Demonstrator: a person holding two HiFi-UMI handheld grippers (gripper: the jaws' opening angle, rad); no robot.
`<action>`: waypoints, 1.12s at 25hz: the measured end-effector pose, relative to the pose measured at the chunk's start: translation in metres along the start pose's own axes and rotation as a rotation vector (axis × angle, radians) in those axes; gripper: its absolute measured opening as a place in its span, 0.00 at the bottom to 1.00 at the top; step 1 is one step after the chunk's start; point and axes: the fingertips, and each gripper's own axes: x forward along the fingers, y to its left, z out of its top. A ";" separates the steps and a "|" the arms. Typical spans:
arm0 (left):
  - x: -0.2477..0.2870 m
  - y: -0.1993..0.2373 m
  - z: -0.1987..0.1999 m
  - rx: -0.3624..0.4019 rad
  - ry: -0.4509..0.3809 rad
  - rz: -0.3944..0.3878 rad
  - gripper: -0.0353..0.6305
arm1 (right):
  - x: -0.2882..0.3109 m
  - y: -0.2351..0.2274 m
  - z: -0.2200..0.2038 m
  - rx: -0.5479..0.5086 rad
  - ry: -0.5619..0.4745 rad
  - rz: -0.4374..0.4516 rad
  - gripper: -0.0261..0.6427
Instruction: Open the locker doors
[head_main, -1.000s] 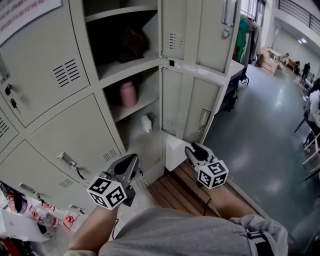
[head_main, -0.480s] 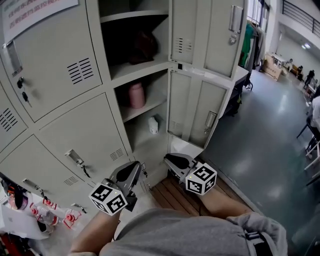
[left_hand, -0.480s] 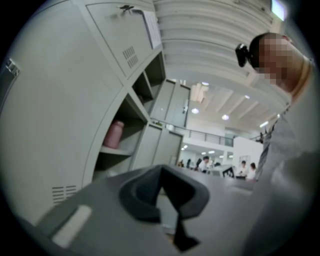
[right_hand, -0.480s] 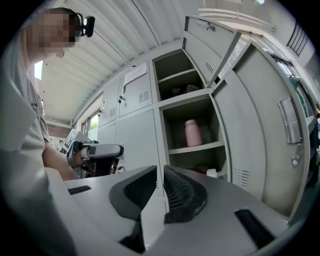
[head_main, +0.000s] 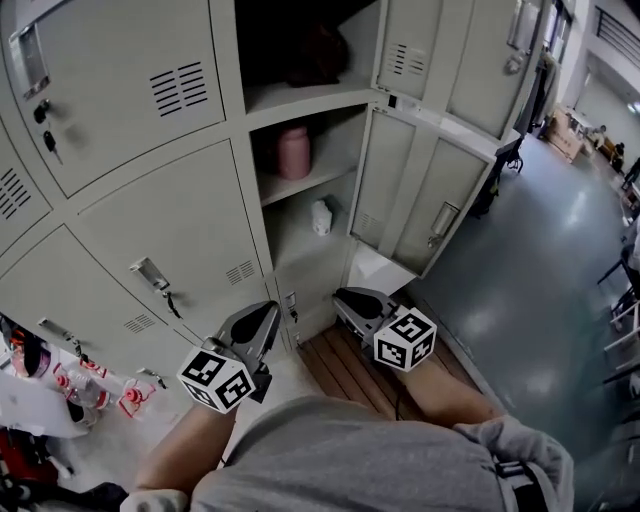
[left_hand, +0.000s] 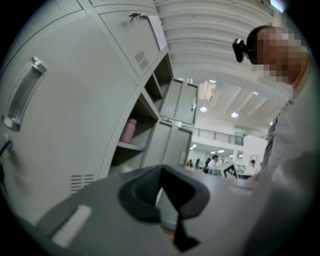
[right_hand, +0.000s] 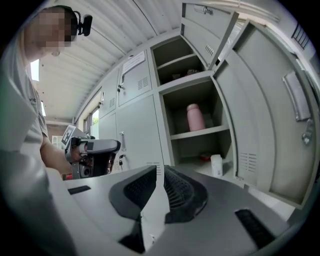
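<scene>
Locker doors: painted sheet metal, pale grey, smooth, matt.
Door handle: bright polished metal, left of centre.
Floor: smooth grey, glossy, reflecting light, right side.
Slatted platform: brown wood, dull, lower centre.
Bottle: pink, smooth, satin; material cannot be told.
Right gripper: matt grey plastic body; pads dark, ribbed.
Shirt: grey cloth, matt.

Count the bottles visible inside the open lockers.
2: a pink bottle on the shelf, and a small white bottle standing on the locker floor below that shelf. The dark upper compartment may hide more.
</scene>
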 end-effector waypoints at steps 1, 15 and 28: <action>-0.001 0.006 -0.008 0.005 0.012 0.014 0.06 | 0.007 -0.003 -0.010 0.002 0.022 0.004 0.11; -0.042 0.105 -0.230 -0.074 0.280 0.210 0.06 | 0.141 -0.046 -0.257 -0.025 0.441 0.022 0.21; -0.057 0.136 -0.300 -0.133 0.357 0.239 0.06 | 0.235 -0.092 -0.327 -0.097 0.513 -0.077 0.29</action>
